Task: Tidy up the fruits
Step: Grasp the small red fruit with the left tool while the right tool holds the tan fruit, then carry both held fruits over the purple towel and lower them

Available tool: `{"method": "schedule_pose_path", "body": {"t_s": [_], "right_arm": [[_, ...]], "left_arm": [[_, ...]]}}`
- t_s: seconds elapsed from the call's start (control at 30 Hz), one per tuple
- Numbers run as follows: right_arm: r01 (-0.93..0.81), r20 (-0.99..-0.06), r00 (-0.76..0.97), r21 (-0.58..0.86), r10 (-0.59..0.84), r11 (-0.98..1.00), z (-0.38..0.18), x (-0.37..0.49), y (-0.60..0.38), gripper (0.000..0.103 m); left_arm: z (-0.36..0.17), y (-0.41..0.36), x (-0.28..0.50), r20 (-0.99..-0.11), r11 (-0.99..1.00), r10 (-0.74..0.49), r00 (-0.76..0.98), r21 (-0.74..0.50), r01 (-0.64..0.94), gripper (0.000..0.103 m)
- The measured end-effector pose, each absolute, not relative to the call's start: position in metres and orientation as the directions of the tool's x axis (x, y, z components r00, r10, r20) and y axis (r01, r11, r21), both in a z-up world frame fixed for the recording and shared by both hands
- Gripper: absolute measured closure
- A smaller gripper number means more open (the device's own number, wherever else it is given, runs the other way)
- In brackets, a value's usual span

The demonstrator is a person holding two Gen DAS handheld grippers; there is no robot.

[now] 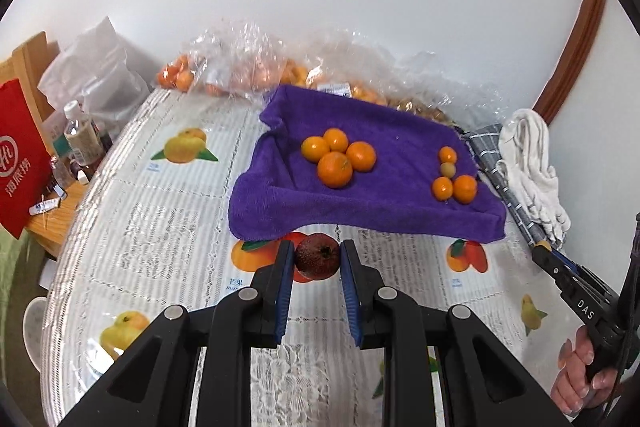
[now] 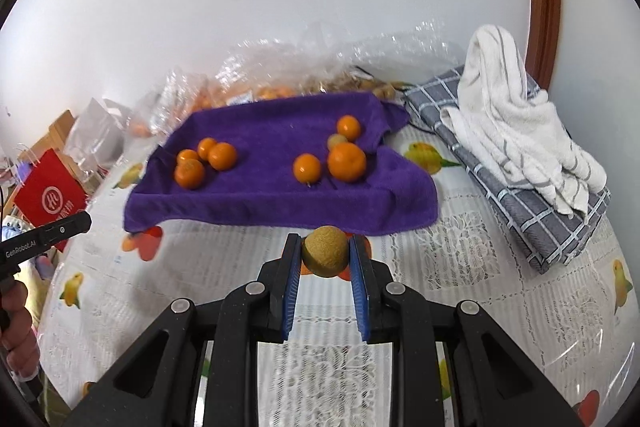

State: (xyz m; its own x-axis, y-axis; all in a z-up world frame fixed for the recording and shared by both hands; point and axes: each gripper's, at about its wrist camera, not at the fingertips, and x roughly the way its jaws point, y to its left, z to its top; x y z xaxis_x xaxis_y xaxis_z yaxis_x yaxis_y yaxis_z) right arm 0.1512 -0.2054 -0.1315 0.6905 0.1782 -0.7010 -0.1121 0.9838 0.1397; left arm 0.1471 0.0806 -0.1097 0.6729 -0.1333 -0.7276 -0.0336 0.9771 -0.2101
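The left gripper (image 1: 317,259) has its blue-padded fingers pressed against both sides of a dark red, rough-skinned fruit (image 1: 317,256), held just above the fruit-print tablecloth (image 1: 160,227) at the near edge of the purple towel (image 1: 400,155). The right gripper (image 2: 325,258) is clamped the same way on a round yellow-green fruit (image 2: 325,255), also just short of the towel's near hem.

On the towel, seen from the left wrist, four mandarins (image 1: 335,169) cluster touching one another at about 12 o'clock from the held red fruit. Well apart from them, toward 2 o'clock, sits a second group: three smaller oranges (image 1: 464,188) around a little greenish fruit (image 1: 448,169).

Behind the towel at 12 o'clock, clear plastic bags of oranges (image 1: 248,67) lean on the wall. At 3 o'clock a white striped towel (image 2: 516,123) lies on a grey checked cloth (image 2: 532,211). A red paper bag (image 1: 20,155) stands at 9 o'clock
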Motion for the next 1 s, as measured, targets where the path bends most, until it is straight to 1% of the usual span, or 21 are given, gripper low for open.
{"method": "schedule_pose_path", "body": {"t_s": [0.17, 0.47, 1.0], "right_arm": [[-0.123, -0.687, 0.706, 0.121, 0.172, 0.985, -0.117, 0.143, -0.200, 0.079], [-0.125, -0.686, 0.711, 0.096, 0.157, 0.988, -0.100, 0.143, -0.200, 0.079], [-0.126, -0.688, 0.708, 0.098, 0.159, 0.987, -0.091, 0.176, -0.199, 0.079]], "left_arm": [[-0.094, 0.077, 0.138, -0.718, 0.983, -0.114, 0.687, -0.182, -0.027, 0.081], [-0.071, 0.072, 0.139, -0.699, 0.985, -0.112, 0.707, -0.174, -0.016, 0.081], [-0.062, 0.074, 0.168, -0.704, 0.986, -0.104, 0.702, -0.163, -0.017, 0.081]]}}
